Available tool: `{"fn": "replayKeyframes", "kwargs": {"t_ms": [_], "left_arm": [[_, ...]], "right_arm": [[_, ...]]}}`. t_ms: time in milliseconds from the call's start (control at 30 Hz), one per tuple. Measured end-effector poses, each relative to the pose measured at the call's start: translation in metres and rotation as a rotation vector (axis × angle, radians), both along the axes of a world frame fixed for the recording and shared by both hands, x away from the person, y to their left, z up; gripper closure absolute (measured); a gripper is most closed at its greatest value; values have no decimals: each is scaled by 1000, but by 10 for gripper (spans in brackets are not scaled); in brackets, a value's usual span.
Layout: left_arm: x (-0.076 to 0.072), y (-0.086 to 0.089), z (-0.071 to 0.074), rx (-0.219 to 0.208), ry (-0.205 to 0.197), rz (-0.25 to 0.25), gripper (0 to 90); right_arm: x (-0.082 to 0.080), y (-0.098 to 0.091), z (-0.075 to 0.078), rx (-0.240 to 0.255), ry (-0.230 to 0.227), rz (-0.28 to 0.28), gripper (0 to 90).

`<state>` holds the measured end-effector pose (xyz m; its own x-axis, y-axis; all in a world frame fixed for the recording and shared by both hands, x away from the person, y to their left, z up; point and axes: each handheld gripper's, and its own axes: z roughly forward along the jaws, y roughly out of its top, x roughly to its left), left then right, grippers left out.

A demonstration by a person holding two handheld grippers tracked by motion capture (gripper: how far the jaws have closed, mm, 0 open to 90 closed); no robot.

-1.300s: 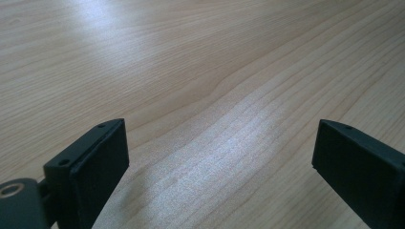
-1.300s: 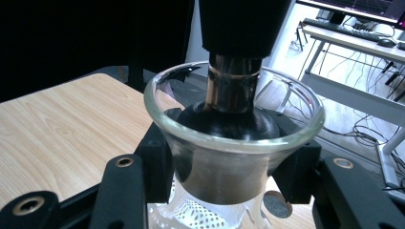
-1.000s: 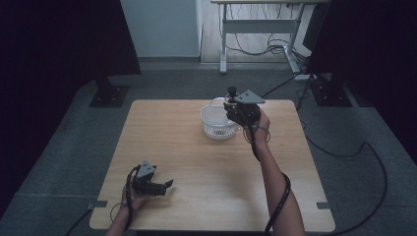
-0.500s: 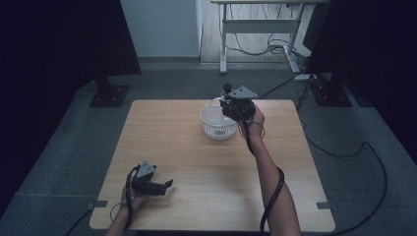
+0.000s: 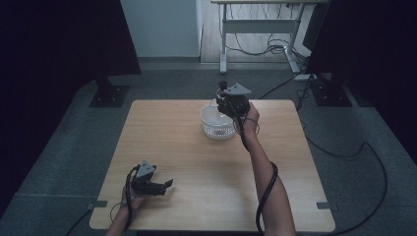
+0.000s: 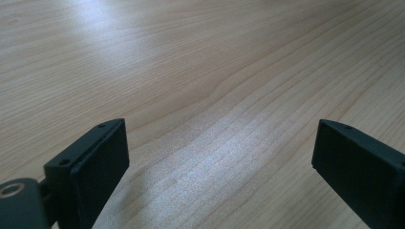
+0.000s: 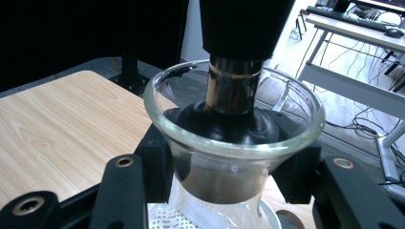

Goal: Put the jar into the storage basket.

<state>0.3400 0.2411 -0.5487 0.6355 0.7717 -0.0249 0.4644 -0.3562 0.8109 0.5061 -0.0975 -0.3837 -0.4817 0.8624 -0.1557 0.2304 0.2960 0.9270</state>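
Note:
My right gripper is shut on a clear glass vessel with a flared rim, held upright. A black stopper on a metal stem stands in the vessel's mouth. I hold it just above the far right rim of a white perforated bowl, whose lattice shows below the glass in the right gripper view. My left gripper rests low at the table's near left, open, its jaws pointing right. In the left gripper view the wide gap between its pads holds bare wood.
The wooden table carries little beside the bowl. A cable trails down the right forearm. Beyond the far edge stand a desk frame, loose floor cables and dark stands.
The right gripper has shifted a little left and farther away with the glass vessel, closer over the bowl. The left gripper has stayed put.

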Motion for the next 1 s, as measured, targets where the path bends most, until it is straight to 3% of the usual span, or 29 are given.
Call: {"fn": "replayKeyframes", "kwargs": {"t_ms": [733,1000], "left_arm": [[0,0,0,-5,3,-1,55],[0,0,0,-3,1,-3,55]], "right_arm": [[34,14,-25,-37,60,-45,482],[39,21,-39,-44,80,-47,482]]}}
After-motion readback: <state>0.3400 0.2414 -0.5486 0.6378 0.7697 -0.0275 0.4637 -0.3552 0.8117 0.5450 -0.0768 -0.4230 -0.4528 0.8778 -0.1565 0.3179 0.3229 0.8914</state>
